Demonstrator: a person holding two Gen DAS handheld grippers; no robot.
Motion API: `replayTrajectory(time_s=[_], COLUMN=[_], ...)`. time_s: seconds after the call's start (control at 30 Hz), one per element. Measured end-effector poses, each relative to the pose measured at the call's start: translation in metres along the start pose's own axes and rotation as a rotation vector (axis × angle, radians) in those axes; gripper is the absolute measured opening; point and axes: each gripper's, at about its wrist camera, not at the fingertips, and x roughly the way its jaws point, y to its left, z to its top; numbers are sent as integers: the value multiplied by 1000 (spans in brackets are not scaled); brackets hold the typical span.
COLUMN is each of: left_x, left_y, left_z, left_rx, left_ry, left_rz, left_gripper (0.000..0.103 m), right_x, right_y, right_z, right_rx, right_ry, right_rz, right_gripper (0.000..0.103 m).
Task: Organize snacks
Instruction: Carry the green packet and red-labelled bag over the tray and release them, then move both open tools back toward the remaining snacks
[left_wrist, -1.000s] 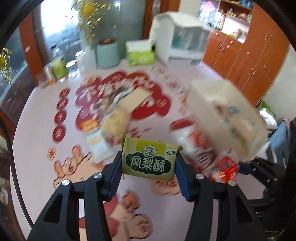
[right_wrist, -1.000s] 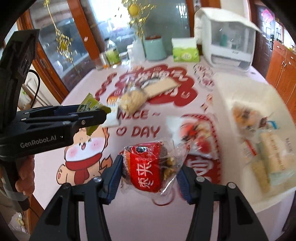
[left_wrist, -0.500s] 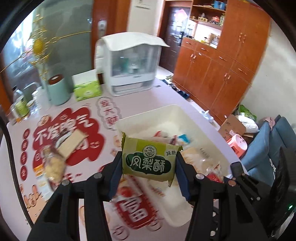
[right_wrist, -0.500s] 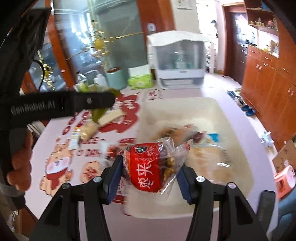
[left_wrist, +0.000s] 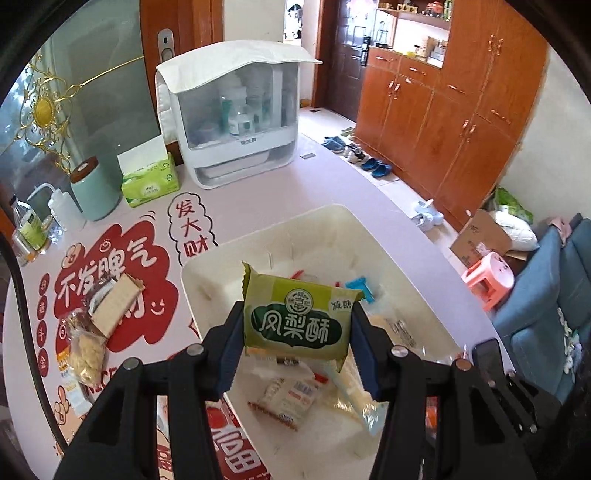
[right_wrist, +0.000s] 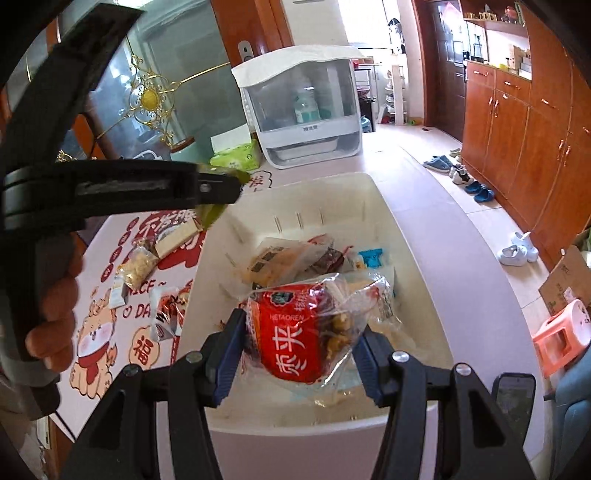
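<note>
my left gripper (left_wrist: 297, 328) clamps green pineapple-cake pack (left_wrist: 298, 318); right gripper (right_wrist: 301, 341) clamps red jujube-walnut pack (right_wrist: 295, 332) | both over white bin (right_wrist: 406, 254) | risk: slippery crinkly wrap slides out, lands outside the near rim

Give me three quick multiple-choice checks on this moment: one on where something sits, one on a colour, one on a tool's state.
1. Where is the green tissue box?
A. inside the white bin
B. on the table beside the mint canister
C. on the floor

2. What colour is the packet in the left tool?
A. green
B. blue
C. red

3. What is the right tool doing?
A. hanging empty
B. resting on the table
C. gripping a red snack bag

Answers: 1 B, it stands next to the mint canister. 2 A, the green packet sits between the pads. 3 C, the red snack bag is clamped above the white bin.
</note>
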Motion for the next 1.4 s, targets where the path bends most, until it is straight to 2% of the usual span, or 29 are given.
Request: replayTrajectory(time_s=[0.13,0.17,0.27,0.3,0.37,0.57,0.97,1.2,1.4], left_x=[10,13,16,17,21,28,4,-52,-118], left_y=[0,2,8,11,13,19,28,57,113], left_z=[15,17,20,19,16,0,-14,2,22], left_rx=[17,13,0,-1,4,-13,-4,57,64], left_ry=[10,18,18,17,32,74,65,13,-55], left_rz=[77,107,170,184,199,204,226,317,402], left_gripper=[55,62,94,97,97,97,97,97,97], right_x=[5,7,16,19,28,30,21,-2,-27], right_y=[4,5,11,12,13,18,18,30,63], right_z=[11,14,15,14,9,2,2,24,51], right_rx=[-26,-33,-66,-69,-72,-95,-60,-37,-88], right_ry=[-2,-1,11,21,58,79,89,31,-61], right_rz=[22,24,-4,-10,-9,4,19,45,44], right_gripper=[59,62,72,74,74,74,74,74,74])
